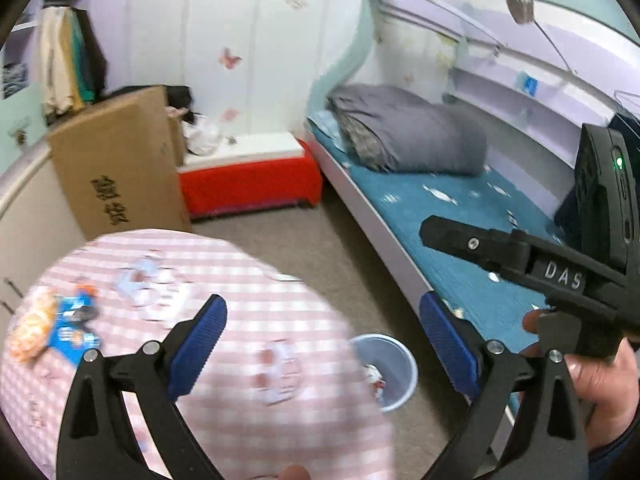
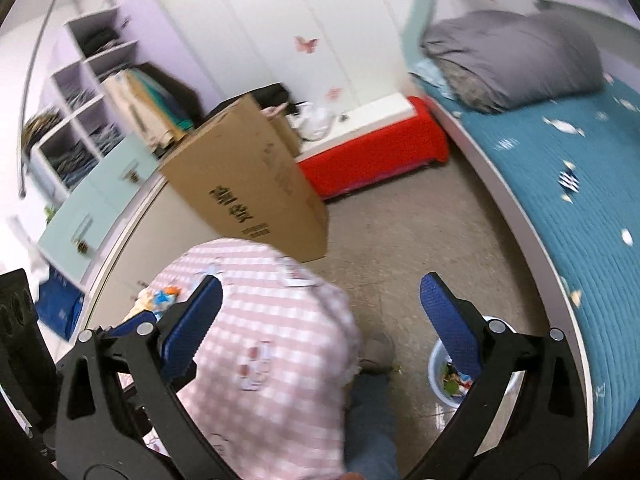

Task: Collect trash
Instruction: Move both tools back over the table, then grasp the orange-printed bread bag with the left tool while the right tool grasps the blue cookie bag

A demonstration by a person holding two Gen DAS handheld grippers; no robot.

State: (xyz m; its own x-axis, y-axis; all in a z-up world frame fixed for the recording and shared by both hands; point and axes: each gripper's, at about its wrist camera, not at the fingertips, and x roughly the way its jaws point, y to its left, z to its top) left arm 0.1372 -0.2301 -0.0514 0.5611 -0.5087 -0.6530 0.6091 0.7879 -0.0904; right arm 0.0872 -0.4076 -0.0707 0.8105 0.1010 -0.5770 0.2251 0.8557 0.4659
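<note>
A round table (image 1: 248, 312) under a pink checked cloth carries trash: an orange and blue wrapper (image 1: 52, 328) and white wrappers (image 1: 148, 284) on its left side. On the floor beside it stands a pale bin (image 1: 400, 364) holding scraps. My left gripper (image 1: 324, 344) hangs above the table's edge, open and empty. A hand (image 1: 600, 380) holds my right gripper's black body (image 1: 560, 276) at the right. In the right wrist view my right gripper (image 2: 322, 320) is open and empty, high over the table (image 2: 280, 340), the wrappers (image 2: 160, 300) and the bin (image 2: 440, 392).
A tall cardboard box (image 2: 248, 184) leans behind the table. A red bench (image 2: 372, 152) stands against the white wall. A bed with a teal cover (image 2: 560, 200) and grey bedding (image 2: 512, 60) fills the right. The person's jeans leg (image 2: 372, 420) is between table and bin.
</note>
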